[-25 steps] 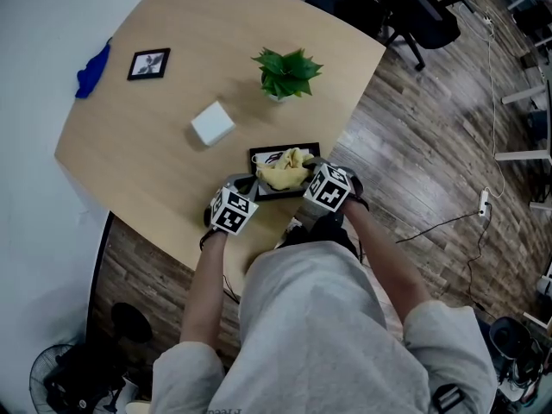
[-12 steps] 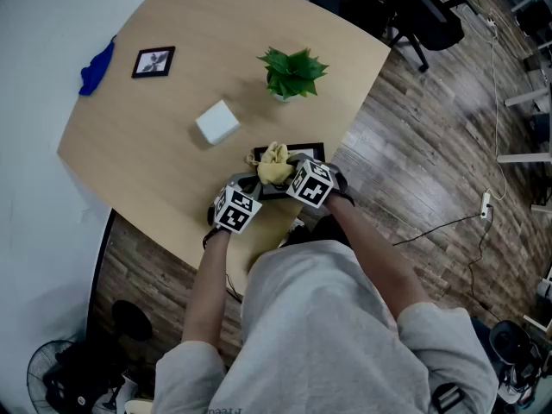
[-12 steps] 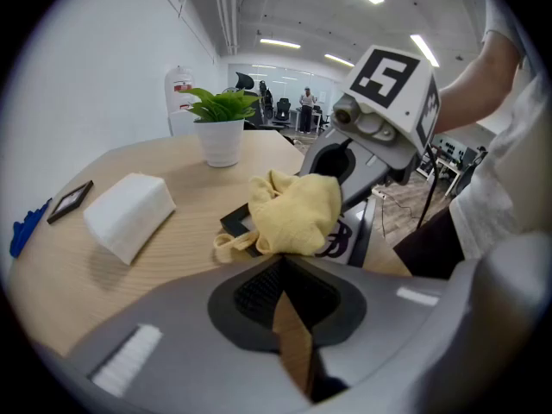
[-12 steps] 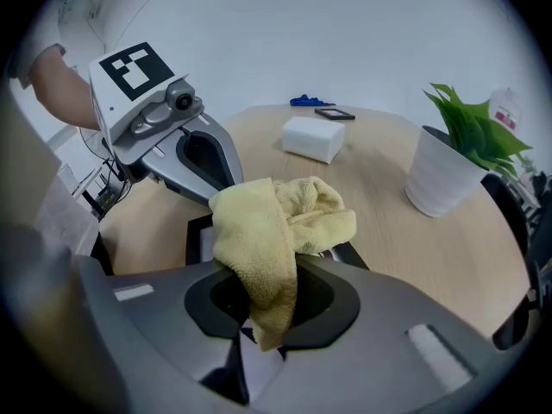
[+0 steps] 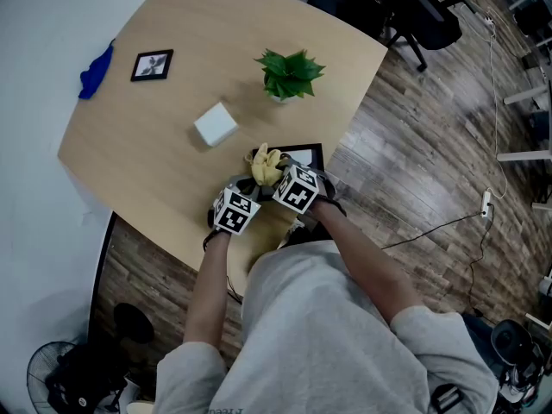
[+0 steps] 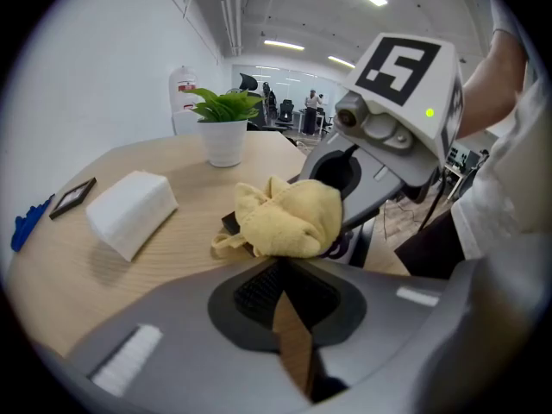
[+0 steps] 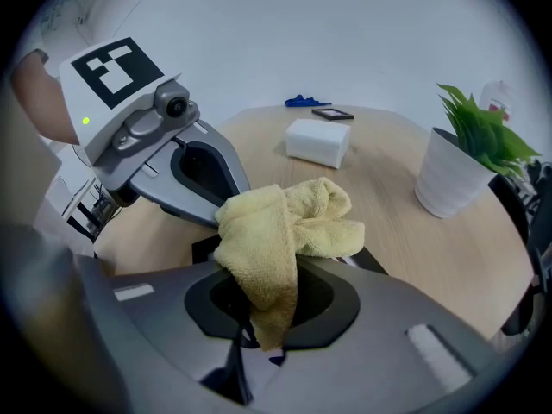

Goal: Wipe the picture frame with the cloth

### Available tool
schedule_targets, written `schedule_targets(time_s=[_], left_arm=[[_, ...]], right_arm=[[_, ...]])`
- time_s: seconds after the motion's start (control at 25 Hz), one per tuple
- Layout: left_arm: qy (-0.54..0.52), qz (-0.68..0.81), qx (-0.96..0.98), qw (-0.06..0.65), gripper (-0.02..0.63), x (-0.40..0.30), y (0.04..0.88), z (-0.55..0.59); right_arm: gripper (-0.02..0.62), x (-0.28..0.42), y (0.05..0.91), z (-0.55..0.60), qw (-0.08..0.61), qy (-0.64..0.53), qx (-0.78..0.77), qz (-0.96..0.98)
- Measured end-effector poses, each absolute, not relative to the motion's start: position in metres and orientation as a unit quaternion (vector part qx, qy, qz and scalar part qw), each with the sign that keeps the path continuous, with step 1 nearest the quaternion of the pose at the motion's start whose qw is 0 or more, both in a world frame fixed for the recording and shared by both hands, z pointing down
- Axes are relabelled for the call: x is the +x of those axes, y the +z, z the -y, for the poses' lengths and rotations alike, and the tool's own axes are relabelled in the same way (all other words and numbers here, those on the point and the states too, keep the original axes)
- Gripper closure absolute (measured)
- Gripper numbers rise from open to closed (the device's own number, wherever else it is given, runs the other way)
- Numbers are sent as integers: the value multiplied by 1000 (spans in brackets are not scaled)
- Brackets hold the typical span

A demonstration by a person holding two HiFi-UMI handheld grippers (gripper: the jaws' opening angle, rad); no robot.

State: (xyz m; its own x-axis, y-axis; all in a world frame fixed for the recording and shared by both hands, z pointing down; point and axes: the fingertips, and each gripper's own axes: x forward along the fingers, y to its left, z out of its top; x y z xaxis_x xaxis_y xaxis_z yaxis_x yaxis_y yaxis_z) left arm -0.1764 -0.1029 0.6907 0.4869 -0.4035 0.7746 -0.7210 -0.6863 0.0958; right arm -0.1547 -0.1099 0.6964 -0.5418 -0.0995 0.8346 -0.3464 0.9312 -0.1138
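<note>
Right tongs (image 7: 263,313) pinch the cloth (image 7: 289,222) at the picture frame (image 5: 309,150)'s 9 o'clock end. The uncovered length runs toward 3 o'clock. Left tongs (image 6: 280,270) are closed and empty, just beside.

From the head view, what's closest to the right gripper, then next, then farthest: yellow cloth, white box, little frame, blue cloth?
1. Yellow cloth, in the right gripper.
2. White box, mid-table.
3. Little frame, far left.
4. Blue cloth, left edge.

The person wears a light grey short-sleeved shirt (image 5: 319,335); the left gripper (image 6: 278,270) and right gripper (image 7: 259,296) are dark grey, each with a white, black-patterned cube.
</note>
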Motion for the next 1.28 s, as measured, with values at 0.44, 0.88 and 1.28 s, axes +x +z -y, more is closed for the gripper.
schedule_targets(time_s=[0.44, 0.88, 1.28], left_arm=[[376, 340, 836, 210, 554, -177, 691, 103], [369, 355, 829, 225, 554, -179, 691, 104], [382, 354, 827, 213, 554, -177, 691, 104]], right_arm=[[534, -157, 684, 70, 444, 238, 97, 858], [535, -167, 684, 40, 440, 203, 59, 872], [539, -153, 687, 37, 439, 144, 34, 886]])
